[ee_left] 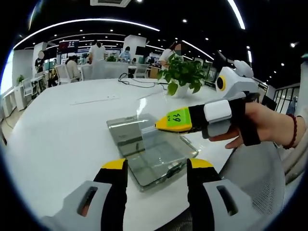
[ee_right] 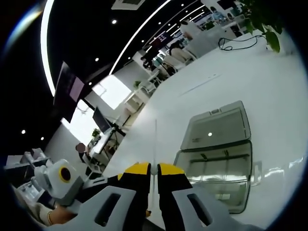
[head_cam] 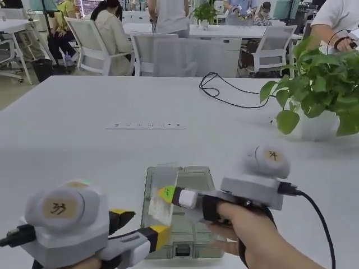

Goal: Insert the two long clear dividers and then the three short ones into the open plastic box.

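a: how far along is the job?

b: early, by my reckoning. the open plastic box [head_cam: 208, 178] lies flat on the white table [head_cam: 67, 145] with its lid folded back on the far side. i can't make out any divider seated in the base. it's clear on clear, so one could be hiding, but nothing stands up out of it.

a: and the piece in hand?

b: a clear divider [head_cam: 162, 203] is held upright just above the box's left part. as far as i can tell it isn't down in a slot. i can't tell whether it's a long one or a short one. i'd judge nearly all five placements are left to do.

a: where are the others?

b: beyond the box and well apart from it, a thin pale strip [head_cam: 146, 126] lies on the table. it's too small to tell if it is dividers.

a: what about the grippers?

b: the right gripper [head_cam: 166, 194] reaches in from the box's right side and across its top, jaws pinched tight on the divider by one edge. its own view shows the sheet edge-on between the closed yellow tips. the right hand [head_cam: 252, 230] sits off the box's near right corner. the left gripper [head_cam: 146, 224] waits at the box's near left corner, aimed at the box, with its jaws spread wide and nothing between them.
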Motion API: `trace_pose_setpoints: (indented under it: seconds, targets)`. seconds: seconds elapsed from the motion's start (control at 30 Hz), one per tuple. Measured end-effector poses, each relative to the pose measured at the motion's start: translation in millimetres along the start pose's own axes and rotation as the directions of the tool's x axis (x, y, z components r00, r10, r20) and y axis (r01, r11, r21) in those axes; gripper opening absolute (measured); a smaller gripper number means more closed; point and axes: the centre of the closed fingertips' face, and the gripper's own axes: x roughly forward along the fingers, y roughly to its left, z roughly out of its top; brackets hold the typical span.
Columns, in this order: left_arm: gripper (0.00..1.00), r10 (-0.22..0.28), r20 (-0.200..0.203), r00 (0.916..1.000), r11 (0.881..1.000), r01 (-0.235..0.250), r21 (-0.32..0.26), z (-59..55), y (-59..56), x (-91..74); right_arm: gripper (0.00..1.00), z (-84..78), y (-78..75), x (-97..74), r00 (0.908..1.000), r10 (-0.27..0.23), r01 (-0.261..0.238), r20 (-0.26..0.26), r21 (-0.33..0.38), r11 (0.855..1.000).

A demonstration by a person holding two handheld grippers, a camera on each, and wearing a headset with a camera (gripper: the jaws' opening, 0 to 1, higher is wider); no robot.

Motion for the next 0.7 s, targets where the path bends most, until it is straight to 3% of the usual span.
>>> trace_pose_setpoints:
  seconds: [0.17,0.37,0.43,0.47,0.5,0.57,0.7]
  targets:
    - [0.55,0.008,-0.033,0.9994,0.998,-0.006,0.065,-8.1,3.1,-3.2,0.07,-1.7,-10.2,-7.3,0.9969,-0.060,0.060,-0.050,-0.003,0.998]
    - [0.64,0.000,-0.051,0.9987,0.992,0.006,0.128,-11.5,3.3,-4.3,0.07,-4.5,-24.0,-14.4,0.9822,-0.145,0.145,-0.120,-0.006,0.989]
    - [0.66,-0.008,-0.060,0.9982,0.990,0.016,0.139,-13.2,2.3,-3.9,0.07,-4.1,-24.9,-15.1,0.9802,-0.147,0.147,-0.133,-0.012,0.989]
    - [0.67,-0.013,-0.071,0.9974,0.989,0.023,0.145,-15.1,1.3,-3.9,0.07,-7.1,-28.1,-17.4,0.9725,-0.166,0.167,-0.163,-0.008,0.986]
    - [0.70,-0.015,-0.073,0.9972,0.989,0.026,0.144,-16.1,0.6,-3.8,0.07,-6.3,-29.8,-17.6,0.9708,-0.174,0.176,-0.165,-0.008,0.984]
    - [0.72,-0.026,-0.077,0.9967,0.990,0.037,0.139,-17.9,-1.6,-3.5,0.07,-10.2,-37.5,-21.9,0.9555,-0.219,0.220,-0.198,-0.016,0.975]
    - [0.75,-0.039,-0.068,0.9969,0.990,0.048,0.136,-20.6,-4.3,-4.1,0.07,-15.2,-42.7,-24.6,0.9408,-0.255,0.259,-0.224,-0.008,0.966]
